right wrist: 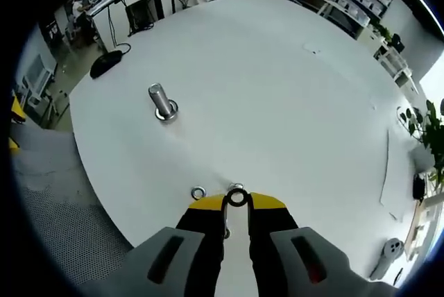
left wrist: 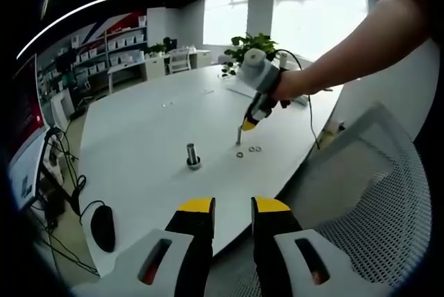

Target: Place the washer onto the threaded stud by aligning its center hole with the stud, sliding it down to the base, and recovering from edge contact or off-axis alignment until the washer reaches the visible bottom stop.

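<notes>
White table [right wrist: 291,103]: right gripper [right wrist: 236,202] pinches washer [right wrist: 236,198].

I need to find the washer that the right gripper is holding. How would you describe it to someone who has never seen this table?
Start at the big white table. The metal stud stands on it; nearer the table's edge, the right gripper has its yellow tips. The held washer is the ring pinched between those tips, while its neighbour, a loose washer, lies flat on the table beside them.
</notes>
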The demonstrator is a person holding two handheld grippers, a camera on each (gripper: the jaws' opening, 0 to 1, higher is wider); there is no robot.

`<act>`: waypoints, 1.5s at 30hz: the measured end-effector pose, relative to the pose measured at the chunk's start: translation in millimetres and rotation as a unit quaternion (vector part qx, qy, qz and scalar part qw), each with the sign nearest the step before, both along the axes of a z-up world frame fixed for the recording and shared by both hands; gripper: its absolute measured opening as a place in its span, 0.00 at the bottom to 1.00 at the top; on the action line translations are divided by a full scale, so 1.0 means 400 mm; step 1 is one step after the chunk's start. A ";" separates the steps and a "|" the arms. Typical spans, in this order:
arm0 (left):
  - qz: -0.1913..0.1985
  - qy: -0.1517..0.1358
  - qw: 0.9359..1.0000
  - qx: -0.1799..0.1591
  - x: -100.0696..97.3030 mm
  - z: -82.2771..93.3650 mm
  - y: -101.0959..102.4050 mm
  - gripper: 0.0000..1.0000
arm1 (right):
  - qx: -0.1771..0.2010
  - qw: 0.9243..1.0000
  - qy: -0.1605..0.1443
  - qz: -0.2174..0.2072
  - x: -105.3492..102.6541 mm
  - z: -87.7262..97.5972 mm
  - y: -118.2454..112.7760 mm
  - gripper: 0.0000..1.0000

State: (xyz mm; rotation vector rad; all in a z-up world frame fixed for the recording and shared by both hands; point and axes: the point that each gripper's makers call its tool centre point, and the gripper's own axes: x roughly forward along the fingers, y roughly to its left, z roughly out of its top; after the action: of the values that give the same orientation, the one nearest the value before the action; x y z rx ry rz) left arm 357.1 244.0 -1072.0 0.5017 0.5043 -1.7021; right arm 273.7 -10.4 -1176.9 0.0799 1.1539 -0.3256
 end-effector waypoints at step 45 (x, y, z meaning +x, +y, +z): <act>0.001 0.000 1.000 0.018 0.001 -0.018 0.006 0.19 | 0.028 0.999 0.041 0.017 0.026 -0.109 -0.003 0.14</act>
State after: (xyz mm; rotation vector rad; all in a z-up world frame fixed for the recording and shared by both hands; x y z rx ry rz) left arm 357.4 246.3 -1079.3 0.5265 0.5364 -1.6938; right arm 284.2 -11.4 -1220.4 0.0957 1.2437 -0.2682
